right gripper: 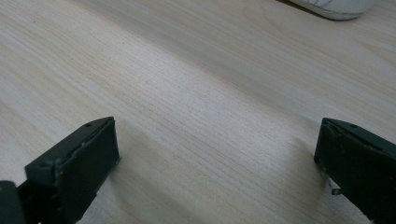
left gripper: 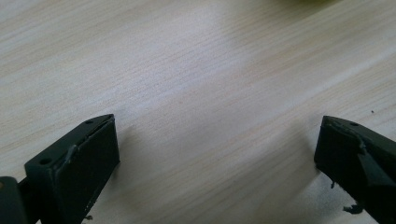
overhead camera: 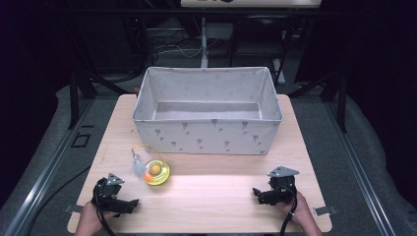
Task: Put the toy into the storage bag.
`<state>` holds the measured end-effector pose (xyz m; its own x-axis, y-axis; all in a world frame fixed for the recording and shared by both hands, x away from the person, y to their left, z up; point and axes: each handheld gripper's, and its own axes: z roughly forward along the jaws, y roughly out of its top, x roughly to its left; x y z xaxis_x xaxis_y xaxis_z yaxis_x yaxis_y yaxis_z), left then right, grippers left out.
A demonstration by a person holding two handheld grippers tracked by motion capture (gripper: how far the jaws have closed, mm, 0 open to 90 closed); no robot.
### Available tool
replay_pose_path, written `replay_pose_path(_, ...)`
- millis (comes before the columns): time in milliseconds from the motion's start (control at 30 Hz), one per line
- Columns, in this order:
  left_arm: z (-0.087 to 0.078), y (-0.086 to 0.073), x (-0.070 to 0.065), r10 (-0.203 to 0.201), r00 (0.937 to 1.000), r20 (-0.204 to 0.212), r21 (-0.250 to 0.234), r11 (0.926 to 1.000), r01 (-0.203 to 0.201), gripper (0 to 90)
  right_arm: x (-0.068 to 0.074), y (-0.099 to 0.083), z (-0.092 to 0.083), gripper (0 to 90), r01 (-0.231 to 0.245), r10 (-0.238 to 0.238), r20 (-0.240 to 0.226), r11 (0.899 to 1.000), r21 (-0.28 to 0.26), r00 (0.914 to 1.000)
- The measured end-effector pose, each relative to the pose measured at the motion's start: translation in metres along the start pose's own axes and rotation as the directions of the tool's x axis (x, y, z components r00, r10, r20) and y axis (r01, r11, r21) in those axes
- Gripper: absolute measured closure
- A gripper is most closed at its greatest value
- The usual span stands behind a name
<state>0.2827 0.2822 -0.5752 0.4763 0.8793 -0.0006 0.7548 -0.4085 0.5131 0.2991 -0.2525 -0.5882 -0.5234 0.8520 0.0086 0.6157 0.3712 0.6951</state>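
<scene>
A white fabric bin [overhead camera: 208, 132] with a grey print stands at the back middle of the wooden table [overhead camera: 216, 196], and its inside looks bare. In front of its left corner lies a small yellow toy [overhead camera: 156, 171] with an orange ball, a feather and a thin loop. My left gripper [overhead camera: 133, 203] rests low at the table's front left, just below that toy. In its own view the left gripper [left gripper: 217, 140] is open with only wood between its jaws. My right gripper [overhead camera: 255, 192] lies at the front right; the right gripper [right gripper: 217, 142] is open too and holds nothing.
A white edge of the bin [right gripper: 334, 7] peeks in at the top of the right gripper view. Dark frame legs and cables stand behind the table, with grey padding and metal rails along both sides. Bare wood lies between the two grippers.
</scene>
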Motion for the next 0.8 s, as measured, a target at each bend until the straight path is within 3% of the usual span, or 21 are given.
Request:
replay_pose_path(133,-0.002,0.005,0.000,0.014,0.9999,-0.007,0.054,0.9985,-0.013,0.2,0.000,0.000,0.000,0.0,0.000,0.000,0.000,1.000,0.001,1.0000)
replay_pose_path(267,-0.005,0.008,-0.002,0.033,0.9993,-0.020,0.070,0.9971,-0.031,1.4,0.000,0.000,0.000,0.0,-0.002,0.002,0.004,1.000,-0.003,1.0000)
replay_pose_path(533,-0.026,0.018,-0.005,-0.001,0.9994,0.034,0.100,0.9950,-0.003,0.4,0.000,0.000,0.000,0.0,-0.003,0.003,0.006,1.000,-0.003,1.0000)
replay_pose_path(800,-0.047,0.032,-0.010,0.011,0.9961,0.088,0.135,0.9906,-0.023,0.4,0.001,0.000,0.000,0.0,-0.004,0.004,0.007,1.000,-0.003,1.0000)
